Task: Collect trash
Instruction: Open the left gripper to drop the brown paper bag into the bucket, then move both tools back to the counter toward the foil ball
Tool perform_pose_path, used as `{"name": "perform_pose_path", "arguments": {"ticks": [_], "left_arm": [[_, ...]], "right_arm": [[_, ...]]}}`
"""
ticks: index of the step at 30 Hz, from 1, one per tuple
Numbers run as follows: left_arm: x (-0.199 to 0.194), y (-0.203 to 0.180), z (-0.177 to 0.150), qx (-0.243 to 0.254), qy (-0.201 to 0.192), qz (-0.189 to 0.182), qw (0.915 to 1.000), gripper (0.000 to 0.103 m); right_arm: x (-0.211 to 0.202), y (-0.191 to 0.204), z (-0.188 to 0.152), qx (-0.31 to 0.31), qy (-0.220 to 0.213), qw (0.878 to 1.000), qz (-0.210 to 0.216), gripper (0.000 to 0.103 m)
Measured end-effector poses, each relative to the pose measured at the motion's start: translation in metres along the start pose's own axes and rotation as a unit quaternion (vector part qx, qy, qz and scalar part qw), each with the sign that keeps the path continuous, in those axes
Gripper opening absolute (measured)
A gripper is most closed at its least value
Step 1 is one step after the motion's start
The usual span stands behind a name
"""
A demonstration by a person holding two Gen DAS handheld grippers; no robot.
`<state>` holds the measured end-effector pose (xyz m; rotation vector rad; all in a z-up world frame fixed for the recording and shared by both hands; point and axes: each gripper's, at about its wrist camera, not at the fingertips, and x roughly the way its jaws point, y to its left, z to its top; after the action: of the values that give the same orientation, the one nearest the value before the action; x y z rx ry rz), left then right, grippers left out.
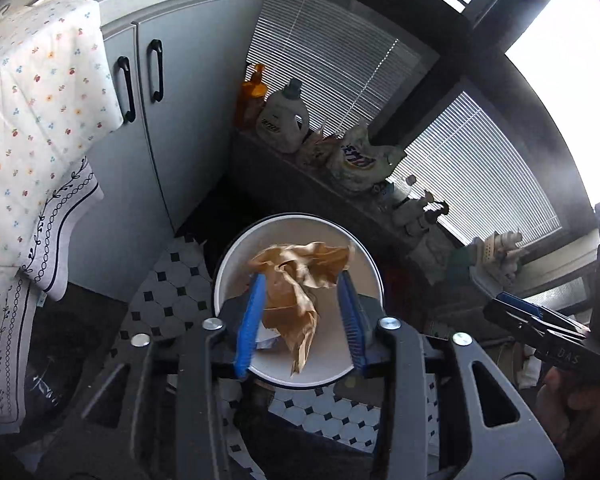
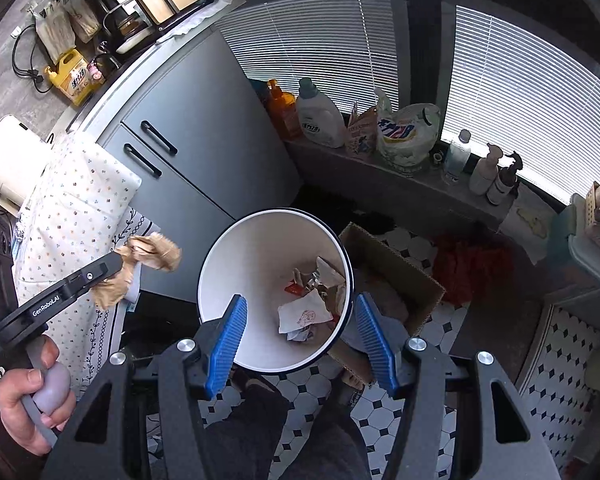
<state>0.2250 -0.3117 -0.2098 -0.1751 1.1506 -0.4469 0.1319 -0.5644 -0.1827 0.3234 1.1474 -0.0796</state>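
A white trash bin with a dark rim is standing on the black-and-white tiled floor, just in front of a grey cabinet. Some crumpled paper and wrappers are lying at the bottom of the bin.

The left gripper is hanging over the bin. Its blue pads are standing apart. A crumpled brown paper bag is sitting between them, above the bin's mouth. In the left wrist view there is a gap beside the right pad, and I cannot tell if the left pad is touching the paper. In the right wrist view the brown paper is bunched at the tip of the left gripper, off to the side of the bin. A hand is holding that gripper's handle.

The right gripper is pointing down at the bin, too. Its jaws are wide open and nothing is between them.

A cardboard box is sitting right beside the bin. A flowered cloth is hanging near the cabinet. Detergent bottles are standing on a ledge under the window blinds.
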Motion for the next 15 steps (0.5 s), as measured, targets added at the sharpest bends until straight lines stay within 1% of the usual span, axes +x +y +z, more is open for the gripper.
{"name": "perform_pose_path", "arguments": {"ticks": [1, 2, 3, 4, 7, 9, 11, 15], "left_arm": [[0.001, -0.003, 0.0, 0.003, 0.002, -0.005, 1.0, 0.06], [0.001, -0.005, -0.001, 0.009, 0.003, -0.007, 0.9999, 0.06], [0.001, -0.007, 0.0, 0.014, 0.005, -0.008, 0.9999, 0.063], [-0.001, -0.007, 0.0, 0.016, 0.005, -0.008, 0.9998, 0.068], [-0.014, 0.002, 0.003, 0.007, -0.007, -0.001, 0.9999, 0.073], [-0.025, 0.013, 0.007, -0.003, -0.017, 0.01, 0.9998, 0.076], [-0.042, 0.026, 0.012, -0.015, -0.034, 0.025, 0.999, 0.078], [-0.084, 0.058, 0.019, -0.046, -0.077, 0.061, 0.9941, 0.083]], "right_arm": [[-0.001, -0.002, -0.001, 0.004, -0.003, 1.0, -0.005, 0.065], [-0.001, -0.004, -0.001, 0.009, -0.007, 1.0, -0.009, 0.07], [-0.001, -0.005, -0.001, 0.013, -0.008, 1.0, -0.009, 0.071], [-0.001, -0.006, -0.002, 0.015, -0.007, 1.0, -0.008, 0.073], [0.002, 0.001, 0.002, 0.008, -0.007, 1.0, -0.003, 0.076], [0.003, 0.012, 0.005, -0.004, -0.011, 1.0, 0.005, 0.08], [0.004, 0.027, 0.011, -0.017, -0.018, 1.0, 0.013, 0.087], [0.004, 0.062, 0.029, -0.041, -0.033, 0.998, 0.037, 0.093]]}}
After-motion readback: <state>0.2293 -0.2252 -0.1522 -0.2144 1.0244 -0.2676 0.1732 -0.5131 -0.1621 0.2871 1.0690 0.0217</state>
